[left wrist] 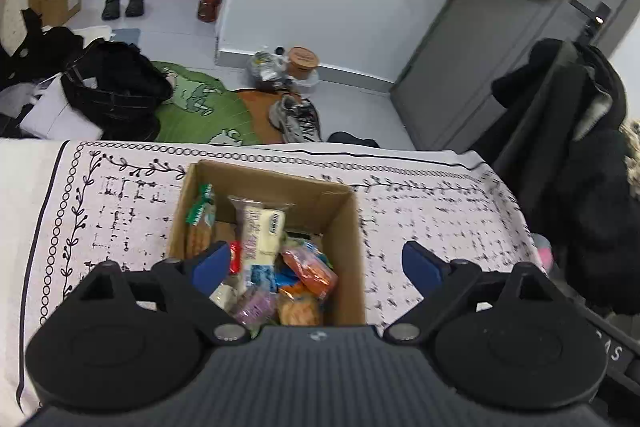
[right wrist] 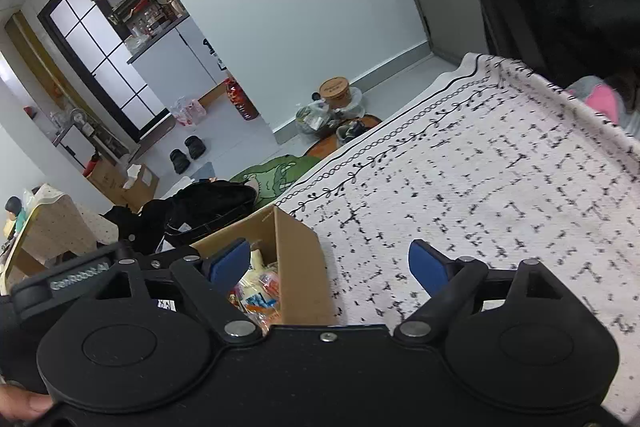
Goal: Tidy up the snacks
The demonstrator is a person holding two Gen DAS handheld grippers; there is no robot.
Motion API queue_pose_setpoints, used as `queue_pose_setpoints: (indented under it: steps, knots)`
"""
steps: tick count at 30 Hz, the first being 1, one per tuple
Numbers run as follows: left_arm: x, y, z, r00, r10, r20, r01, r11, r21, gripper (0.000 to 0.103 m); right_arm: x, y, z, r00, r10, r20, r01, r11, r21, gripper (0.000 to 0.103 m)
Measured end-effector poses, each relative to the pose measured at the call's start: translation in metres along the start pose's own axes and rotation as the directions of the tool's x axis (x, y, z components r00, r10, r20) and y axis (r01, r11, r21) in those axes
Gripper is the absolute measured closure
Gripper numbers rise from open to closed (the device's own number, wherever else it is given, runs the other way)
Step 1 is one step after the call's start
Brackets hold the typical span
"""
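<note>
I see a brown cardboard box (left wrist: 344, 223) on a white cloth (left wrist: 432, 211) printed with black vines and broken grid marks. My gripper pads (left wrist: 212, 263) are blue, and inside the box lie orange, purple and pale yellow snack packets (left wrist: 264, 227).

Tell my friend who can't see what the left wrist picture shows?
A cardboard box full of snack packets sits on a patterned cloth. The left gripper hovers open above it, holding nothing.
</note>
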State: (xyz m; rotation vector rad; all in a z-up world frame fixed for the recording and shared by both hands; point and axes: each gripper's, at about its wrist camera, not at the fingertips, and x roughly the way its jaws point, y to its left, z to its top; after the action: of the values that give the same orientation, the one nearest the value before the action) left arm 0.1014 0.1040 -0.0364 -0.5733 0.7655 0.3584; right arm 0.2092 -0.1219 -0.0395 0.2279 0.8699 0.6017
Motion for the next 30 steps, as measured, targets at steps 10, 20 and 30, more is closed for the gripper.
queue_pose_setpoints:
  steps: [10, 20, 30]
  knots:
    - [-0.037, -0.015, -0.004, 0.999, -0.049, 0.001, 0.049, 0.997, 0.06, 0.005, -0.033, 0.001, -0.006, 0.997, -0.054, 0.048, 0.056, 0.998, -0.037, 0.01]
    - [-0.084, -0.016, -0.009, 0.998, 0.024, 0.057, -0.03, 0.992, 0.124, 0.005, -0.052, 0.009, -0.016, 0.998, -0.029, 0.048, 0.031, 0.999, -0.039, 0.003]
    - [-0.119, -0.016, -0.038, 0.995, 0.075, 0.069, -0.087, 0.976, 0.199, 0.005, -0.073, 0.022, -0.027, 0.999, -0.008, 0.043, 0.011, 0.996, -0.085, 0.001]
